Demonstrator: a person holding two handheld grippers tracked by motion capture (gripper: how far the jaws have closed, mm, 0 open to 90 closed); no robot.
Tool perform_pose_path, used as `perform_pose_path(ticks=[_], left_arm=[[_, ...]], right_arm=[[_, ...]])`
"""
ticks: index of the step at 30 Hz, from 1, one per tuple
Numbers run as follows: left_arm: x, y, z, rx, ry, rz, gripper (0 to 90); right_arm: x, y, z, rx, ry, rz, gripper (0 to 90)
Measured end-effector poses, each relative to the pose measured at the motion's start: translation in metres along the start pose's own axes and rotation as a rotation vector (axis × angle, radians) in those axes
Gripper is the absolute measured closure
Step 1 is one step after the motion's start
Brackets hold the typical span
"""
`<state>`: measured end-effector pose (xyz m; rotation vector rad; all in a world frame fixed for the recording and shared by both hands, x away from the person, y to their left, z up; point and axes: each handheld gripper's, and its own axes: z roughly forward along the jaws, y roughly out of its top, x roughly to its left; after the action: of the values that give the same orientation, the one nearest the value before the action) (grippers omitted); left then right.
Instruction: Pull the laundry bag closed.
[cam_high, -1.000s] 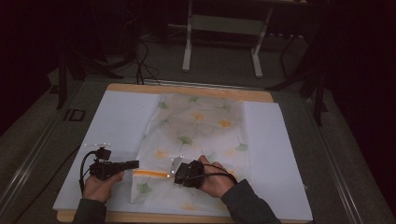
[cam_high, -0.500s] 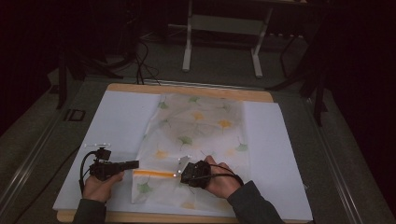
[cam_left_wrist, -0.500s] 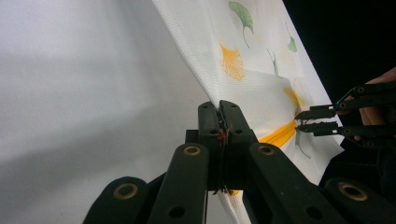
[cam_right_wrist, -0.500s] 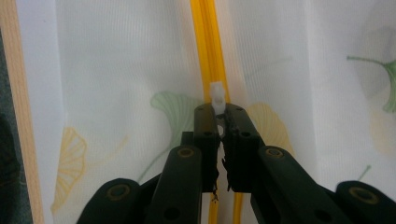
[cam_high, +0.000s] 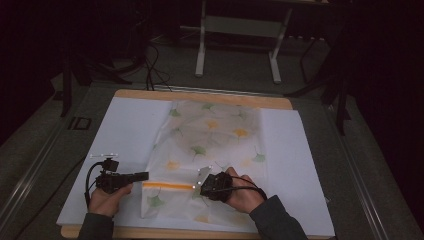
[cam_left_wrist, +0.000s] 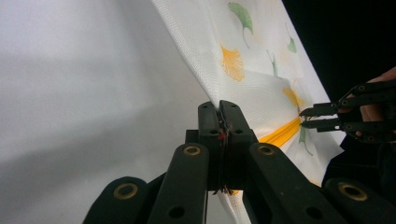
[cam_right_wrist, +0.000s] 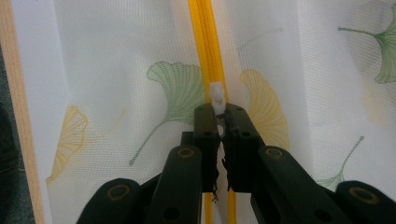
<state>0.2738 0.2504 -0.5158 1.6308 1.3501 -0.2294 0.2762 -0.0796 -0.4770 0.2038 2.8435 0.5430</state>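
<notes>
Looking down from the high view, a mesh bag (cam_high: 210, 145) printed with ginkgo leaves lies flat on the white-covered table (cam_high: 125, 130), and its orange zipper (cam_high: 167, 186) runs crosswise near the person's edge, between the two hands. The left tongs (cam_high: 145, 175) sit at the zipper's left end and the right tongs (cam_high: 201, 183) at its right end, so the zipper's long axis lies straight along the line joining them. In the left gripper view, the left tongs (cam_left_wrist: 220, 122) are pressed closed on the bag's (cam_left_wrist: 243, 60) cloth edge, lifting it slightly off the table (cam_left_wrist: 84, 84); the zipper (cam_left_wrist: 280, 133) leads away to the right tongs (cam_left_wrist: 306, 116), whose tips meet at its far end. In the right gripper view, the right tongs (cam_right_wrist: 223, 116) are closed to a thin gap on the small white zipper pull (cam_right_wrist: 216, 95), with the zipper (cam_right_wrist: 204, 51) stretching straight ahead from them. By my judgement, any slide of the pull would run along that axis, toward the left hand (cam_high: 105, 200), which anchors the bag; the right hand (cam_high: 240, 192) is the nearer one to the pull.
</notes>
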Motion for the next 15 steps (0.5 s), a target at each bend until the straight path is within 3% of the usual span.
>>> perform_pose_path(ticks=[15], left_arm=[[0.0013, 0.0000, -0.0010, -0.002, -0.001, -0.002, 89.2]], right_arm=[[-0.0008, -0.0080, -0.0043, 0.012, -0.004, 0.005, 84.6]])
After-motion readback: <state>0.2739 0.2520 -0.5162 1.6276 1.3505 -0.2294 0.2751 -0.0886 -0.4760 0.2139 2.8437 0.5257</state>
